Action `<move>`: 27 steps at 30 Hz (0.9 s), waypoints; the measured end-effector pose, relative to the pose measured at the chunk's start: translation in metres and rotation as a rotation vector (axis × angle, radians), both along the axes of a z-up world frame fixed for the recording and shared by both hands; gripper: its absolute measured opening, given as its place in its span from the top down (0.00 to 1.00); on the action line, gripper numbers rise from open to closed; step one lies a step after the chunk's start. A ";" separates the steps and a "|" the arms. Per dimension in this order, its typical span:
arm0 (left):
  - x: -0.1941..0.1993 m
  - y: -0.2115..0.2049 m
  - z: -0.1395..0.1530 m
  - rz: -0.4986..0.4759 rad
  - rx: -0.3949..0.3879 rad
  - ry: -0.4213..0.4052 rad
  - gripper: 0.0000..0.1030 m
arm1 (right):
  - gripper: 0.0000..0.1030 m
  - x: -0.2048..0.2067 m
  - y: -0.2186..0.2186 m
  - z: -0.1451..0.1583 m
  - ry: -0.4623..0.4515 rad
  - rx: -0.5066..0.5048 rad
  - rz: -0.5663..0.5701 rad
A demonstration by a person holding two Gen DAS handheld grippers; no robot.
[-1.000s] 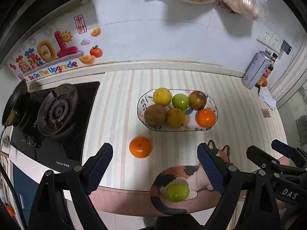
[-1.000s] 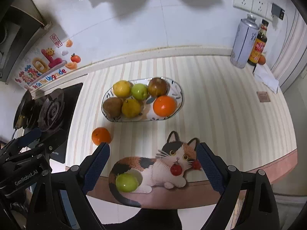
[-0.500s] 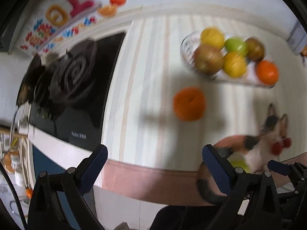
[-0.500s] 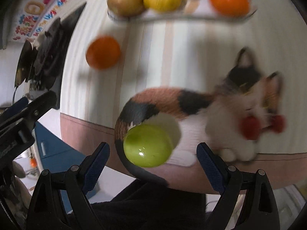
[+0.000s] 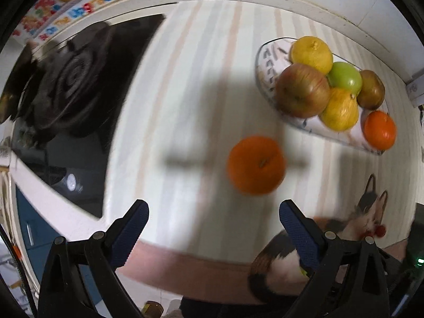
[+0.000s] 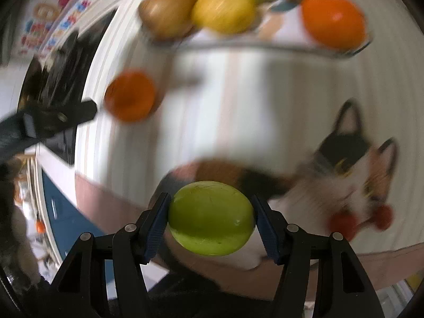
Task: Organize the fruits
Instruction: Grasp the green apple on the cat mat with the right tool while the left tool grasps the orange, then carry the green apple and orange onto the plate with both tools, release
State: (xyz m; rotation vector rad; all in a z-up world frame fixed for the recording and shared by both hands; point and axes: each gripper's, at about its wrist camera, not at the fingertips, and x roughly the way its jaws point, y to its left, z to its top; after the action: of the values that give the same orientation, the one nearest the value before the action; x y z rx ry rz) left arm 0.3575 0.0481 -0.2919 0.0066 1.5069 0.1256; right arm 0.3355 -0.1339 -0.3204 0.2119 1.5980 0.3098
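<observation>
Striped surface (image 6: 304,100) below the fruit bowl (image 6: 344,50): a smooth, firm green apple (image 6: 210,217) is clamped across its middle by the right hand-held gripper (image 6: 210,221); the left hand-held gripper (image 5: 213,228) is spread wide, empty, near the loose orange (image 5: 255,164).

Legible text, one item: wall sticker (image 5: 79,5), left wrist view, on the white wall above the stove (image 5: 76,84). Coloured letters run along its lower edge; "Upgrade" can be made out at the right end (green, blue, then red and pink letters), with "The" just before it, partly smeared. Large yellow and red figures above are cut off at the frame edge, unreadable. The same sticker in the right wrist view (image 6: 53,23) is blurred beyond reading.
</observation>
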 end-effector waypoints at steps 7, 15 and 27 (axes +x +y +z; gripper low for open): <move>0.043 -0.014 -0.044 -0.003 -0.099 0.028 0.02 | 0.37 0.042 -0.043 -0.003 -0.039 -0.019 -0.067; 0.052 -0.032 -0.066 -0.077 -0.046 -0.020 0.32 | 0.36 0.052 -0.068 -0.013 -0.029 0.020 -0.110; 0.016 -0.057 -0.069 -0.109 -0.085 -0.015 0.41 | 0.35 0.046 -0.057 -0.023 0.018 0.047 -0.124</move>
State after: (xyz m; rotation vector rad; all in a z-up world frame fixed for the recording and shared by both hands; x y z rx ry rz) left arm 0.3731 -0.0084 -0.3607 0.0198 1.4926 -0.0263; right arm 0.3816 -0.1907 -0.3433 0.3491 1.5891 0.2504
